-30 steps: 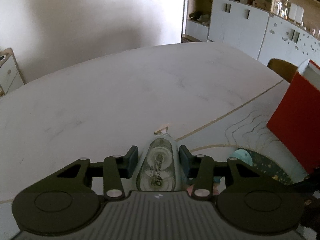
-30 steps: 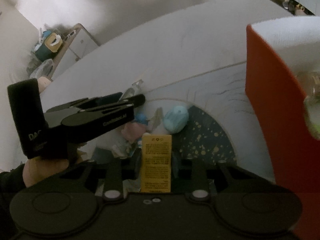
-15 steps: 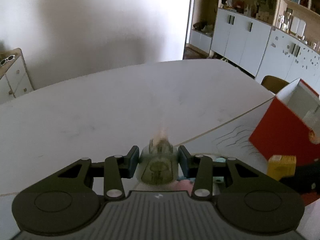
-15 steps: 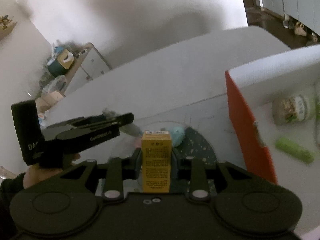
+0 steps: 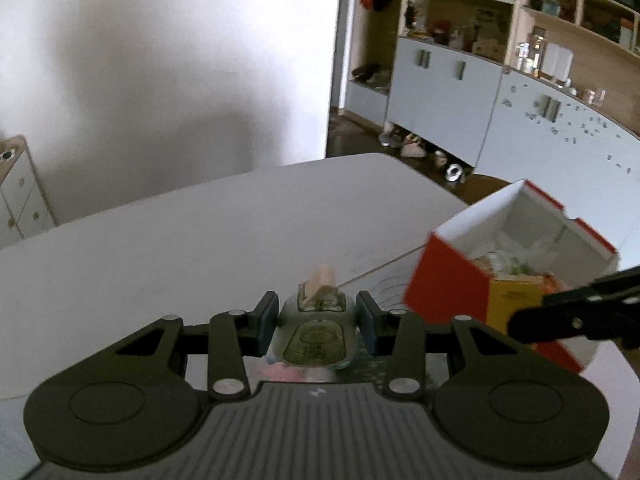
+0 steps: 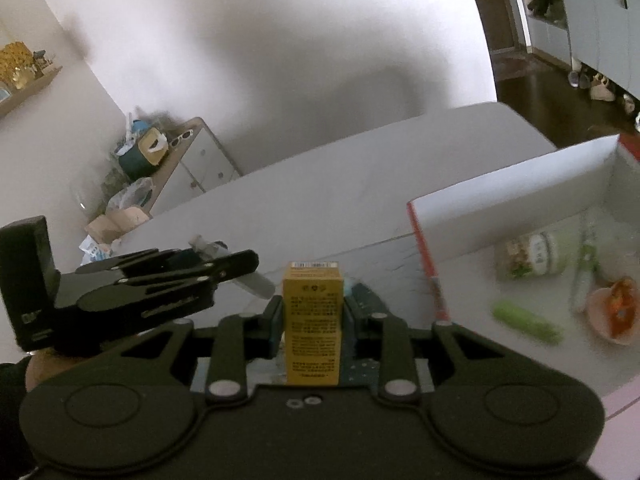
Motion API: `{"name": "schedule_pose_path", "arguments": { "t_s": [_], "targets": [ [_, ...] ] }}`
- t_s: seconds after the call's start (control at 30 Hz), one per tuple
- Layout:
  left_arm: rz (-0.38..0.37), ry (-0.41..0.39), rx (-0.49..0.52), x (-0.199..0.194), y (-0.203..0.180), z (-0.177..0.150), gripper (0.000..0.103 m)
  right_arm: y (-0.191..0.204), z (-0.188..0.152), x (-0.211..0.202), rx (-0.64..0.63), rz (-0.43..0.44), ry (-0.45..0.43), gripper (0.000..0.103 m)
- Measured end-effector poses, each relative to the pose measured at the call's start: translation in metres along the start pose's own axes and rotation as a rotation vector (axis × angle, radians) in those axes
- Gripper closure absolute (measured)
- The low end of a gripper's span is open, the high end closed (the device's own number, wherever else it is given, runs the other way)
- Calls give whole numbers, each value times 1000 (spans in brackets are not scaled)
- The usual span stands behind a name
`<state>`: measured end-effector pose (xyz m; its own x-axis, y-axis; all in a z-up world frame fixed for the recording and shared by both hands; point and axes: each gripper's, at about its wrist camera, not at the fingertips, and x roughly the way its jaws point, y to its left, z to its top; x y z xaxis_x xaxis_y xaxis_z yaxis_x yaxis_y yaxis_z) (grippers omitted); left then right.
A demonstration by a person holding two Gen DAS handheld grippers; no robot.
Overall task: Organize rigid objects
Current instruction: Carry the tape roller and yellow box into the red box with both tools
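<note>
My left gripper [image 5: 317, 322] is shut on a clear correction-tape dispenser [image 5: 316, 338] and holds it well above the white table [image 5: 180, 248]. My right gripper [image 6: 312, 320] is shut on a small yellow box [image 6: 313, 328], held up left of the open red-and-white box [image 6: 520, 208]. In the left wrist view the red box [image 5: 452, 280] stands at the right, with the yellow box [image 5: 514, 300] and the right gripper's finger in front of it. The left gripper with the dispenser [image 6: 240, 276] shows at the left of the right wrist view.
The red box holds a small jar [image 6: 532, 256], a green stick [image 6: 524, 322], an orange-pink item [image 6: 616, 312] and other things. A dark speckled mat [image 6: 360, 364] lies under the grippers. Cabinets [image 5: 460, 96] stand behind the table. A low drawer unit [image 6: 188, 164] is at the left.
Both grippers have risen with their objects. The right gripper has moved towards the red box, so more of the box's inside shows. The mat's toys have dropped out of sight.
</note>
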<state>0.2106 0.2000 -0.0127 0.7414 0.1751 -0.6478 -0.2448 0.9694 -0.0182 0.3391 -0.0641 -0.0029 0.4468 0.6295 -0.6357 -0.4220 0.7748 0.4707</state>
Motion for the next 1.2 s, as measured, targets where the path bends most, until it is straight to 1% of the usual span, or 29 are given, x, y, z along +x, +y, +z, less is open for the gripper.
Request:
{"name": "schedule_pose_path", "arguments": {
  "t_s": [0.23, 0.57, 0.73, 0.9, 1.2],
  "targets": [
    [-44, -12, 13, -17, -41, 16, 62, -29, 3, -31, 3, -14, -34, 74],
    [-81, -16, 29, -16, -110, 33, 62, -86, 10, -61, -4, -44, -21, 74],
    [-84, -6, 43, -4, -146, 40, 62, -117, 14, -69, -14, -56, 12, 74],
    [-80, 6, 48, 7, -179, 45, 62, -146, 21, -77, -45, -58, 27, 74],
    [-65, 61, 57, 37, -227, 50, 62, -191, 35, -78, -99, -92, 56, 74]
  ]
}}
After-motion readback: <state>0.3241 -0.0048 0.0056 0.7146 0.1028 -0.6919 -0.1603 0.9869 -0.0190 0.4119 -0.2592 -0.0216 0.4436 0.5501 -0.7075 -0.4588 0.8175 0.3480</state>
